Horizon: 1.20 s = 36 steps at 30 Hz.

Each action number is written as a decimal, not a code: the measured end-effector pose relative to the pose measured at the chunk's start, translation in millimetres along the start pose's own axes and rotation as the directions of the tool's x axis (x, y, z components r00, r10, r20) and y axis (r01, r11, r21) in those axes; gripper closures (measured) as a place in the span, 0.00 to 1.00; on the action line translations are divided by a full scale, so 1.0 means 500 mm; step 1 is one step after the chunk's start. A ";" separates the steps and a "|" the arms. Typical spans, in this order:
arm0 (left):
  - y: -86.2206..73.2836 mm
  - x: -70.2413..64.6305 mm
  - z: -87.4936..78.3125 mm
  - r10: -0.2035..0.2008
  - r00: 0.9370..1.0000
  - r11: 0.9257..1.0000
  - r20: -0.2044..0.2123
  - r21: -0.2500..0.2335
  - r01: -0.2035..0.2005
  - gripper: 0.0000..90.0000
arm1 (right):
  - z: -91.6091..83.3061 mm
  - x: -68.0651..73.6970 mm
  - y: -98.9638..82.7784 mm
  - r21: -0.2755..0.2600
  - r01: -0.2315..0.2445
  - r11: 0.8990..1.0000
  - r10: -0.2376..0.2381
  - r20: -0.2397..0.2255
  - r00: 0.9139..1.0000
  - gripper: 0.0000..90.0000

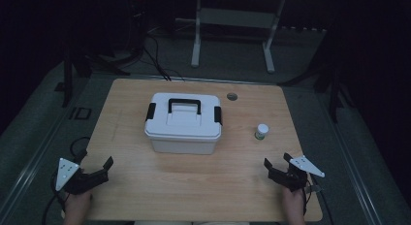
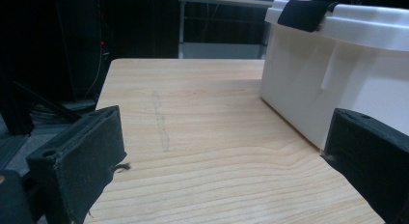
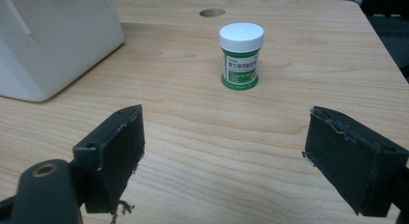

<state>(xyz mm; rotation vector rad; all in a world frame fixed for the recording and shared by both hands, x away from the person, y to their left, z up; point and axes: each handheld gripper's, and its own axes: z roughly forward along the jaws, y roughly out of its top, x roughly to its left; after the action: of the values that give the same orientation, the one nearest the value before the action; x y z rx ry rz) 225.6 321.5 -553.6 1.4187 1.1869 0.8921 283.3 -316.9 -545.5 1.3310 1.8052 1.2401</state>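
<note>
A white lidded box (image 1: 183,122) with a black handle (image 1: 184,104) and black side latches stands shut in the middle of the wooden table (image 1: 145,191). To its right stands a small green jar (image 1: 261,132) with a white cap, upright. My left gripper (image 1: 101,169) rests at the table's near left corner, open and holding nothing; the box's side (image 2: 333,79) rises ahead and to the right of its jaws. My right gripper (image 1: 276,166) sits at the near right, open, nothing between its jaws, and the jar (image 3: 241,56) stands ahead of it and well apart.
A round hole (image 1: 232,96) is cut in the tabletop behind the box. Beyond the table are a white frame stand (image 1: 232,31), dark stands and cables on the floor. Bare wood lies between the two grippers.
</note>
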 end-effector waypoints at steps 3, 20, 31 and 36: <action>0.000 0.002 0.006 0.032 0.999 0.999 -0.022 0.038 -0.032 0.00 | 0.001 0.003 0.000 0.004 0.008 1.000 -0.008 -0.007 1.000 0.15; 0.026 0.001 0.077 -0.012 0.999 0.983 0.035 0.185 0.005 0.01 | 0.035 0.093 0.049 0.019 0.065 0.998 -0.060 -0.192 0.980 0.16; 0.057 -0.028 0.160 -0.003 0.995 0.985 0.105 0.172 -0.015 0.34 | 0.109 0.144 0.081 0.062 0.175 0.983 -0.157 -0.232 0.960 0.48; 0.065 -0.041 0.200 0.005 0.992 0.979 0.127 0.200 -0.030 0.53 | 0.146 0.157 0.092 0.077 0.189 0.979 -0.165 -0.243 0.956 0.60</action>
<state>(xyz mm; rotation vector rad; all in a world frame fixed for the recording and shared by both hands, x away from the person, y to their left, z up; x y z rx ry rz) 322.5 277.9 -539.2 1.6255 1.1965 0.6981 336.9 -214.8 -527.3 1.0802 2.1258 1.2673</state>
